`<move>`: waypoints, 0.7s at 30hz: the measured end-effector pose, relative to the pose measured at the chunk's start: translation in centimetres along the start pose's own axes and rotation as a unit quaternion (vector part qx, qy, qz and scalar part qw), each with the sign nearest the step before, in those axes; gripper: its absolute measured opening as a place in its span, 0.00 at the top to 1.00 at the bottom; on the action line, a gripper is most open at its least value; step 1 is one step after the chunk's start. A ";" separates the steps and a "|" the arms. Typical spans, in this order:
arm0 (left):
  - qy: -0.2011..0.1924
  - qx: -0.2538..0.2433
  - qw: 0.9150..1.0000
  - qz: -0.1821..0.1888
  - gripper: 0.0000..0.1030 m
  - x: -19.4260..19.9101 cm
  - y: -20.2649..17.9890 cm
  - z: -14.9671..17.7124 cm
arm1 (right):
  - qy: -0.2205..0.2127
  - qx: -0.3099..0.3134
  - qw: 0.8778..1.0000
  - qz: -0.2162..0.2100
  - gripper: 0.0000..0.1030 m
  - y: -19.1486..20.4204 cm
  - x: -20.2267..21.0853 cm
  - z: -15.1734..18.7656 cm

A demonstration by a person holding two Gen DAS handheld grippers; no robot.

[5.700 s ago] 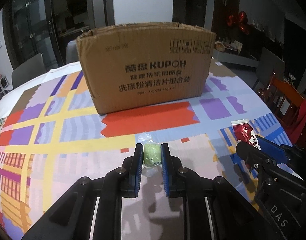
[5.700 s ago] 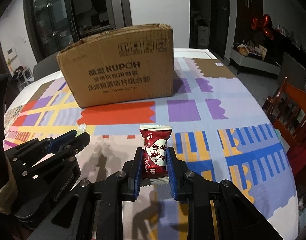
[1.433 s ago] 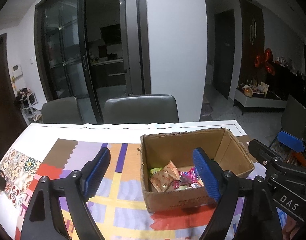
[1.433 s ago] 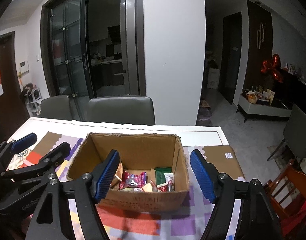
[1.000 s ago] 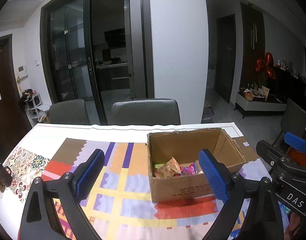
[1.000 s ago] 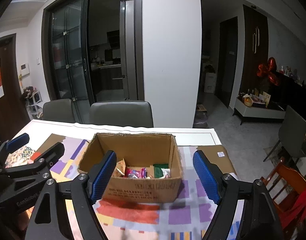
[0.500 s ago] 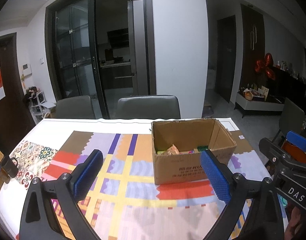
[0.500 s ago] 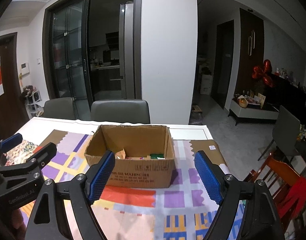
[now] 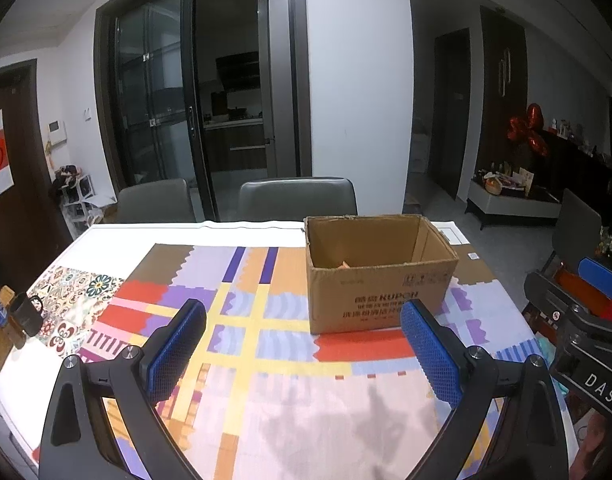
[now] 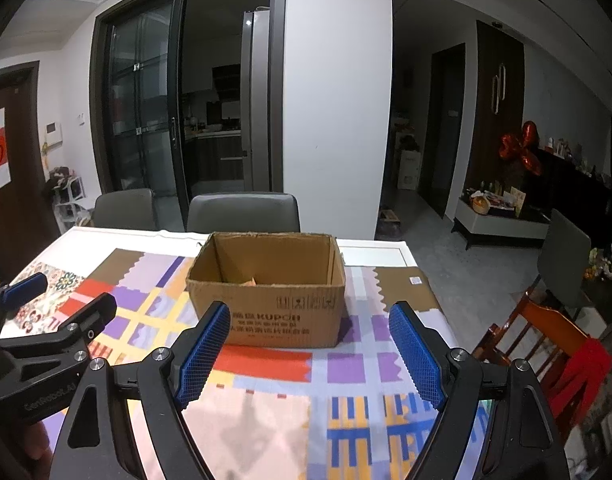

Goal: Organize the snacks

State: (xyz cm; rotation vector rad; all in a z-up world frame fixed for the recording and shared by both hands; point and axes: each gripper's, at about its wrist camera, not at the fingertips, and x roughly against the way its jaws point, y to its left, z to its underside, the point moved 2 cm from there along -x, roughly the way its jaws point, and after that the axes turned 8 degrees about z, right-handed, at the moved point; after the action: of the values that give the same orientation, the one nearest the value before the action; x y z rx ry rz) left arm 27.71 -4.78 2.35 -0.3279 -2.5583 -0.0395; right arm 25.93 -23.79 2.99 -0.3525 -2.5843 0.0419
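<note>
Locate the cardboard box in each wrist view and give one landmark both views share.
Left wrist view: the cardboard box stands right of centre on the patterned tablecloth, open side up.
Right wrist view: the cardboard box stands just left of centre, beyond the open jaws.
Shared landmark: the grey chair behind the table.

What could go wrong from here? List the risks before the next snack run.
1. The mug stands near the table's left edge, so a sweep of the open left gripper might knock it off.
2. The cardboard box looks light; a bump from the open right gripper could shove it across the tablecloth.
</note>
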 end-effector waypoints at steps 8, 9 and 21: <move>0.006 -0.003 1.000 0.006 0.03 2.4 -0.6 2.3 | 0.006 -0.007 1.000 -0.002 0.20 -0.7 2.9 2.1; 0.008 -0.004 1.000 0.007 0.03 2.7 -0.7 2.6 | 0.007 -0.007 1.000 -0.002 0.20 -0.7 3.3 2.4; 0.024 -0.001 1.000 0.008 0.03 6.6 -1.1 7.1 | 0.020 -0.010 1.000 0.003 0.20 -1.5 7.4 6.4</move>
State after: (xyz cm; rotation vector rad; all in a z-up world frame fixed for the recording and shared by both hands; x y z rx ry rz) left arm 18.34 -3.66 -0.05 -0.3436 -2.5071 -0.0427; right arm 16.14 -23.10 1.31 -0.3634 -2.5465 0.0120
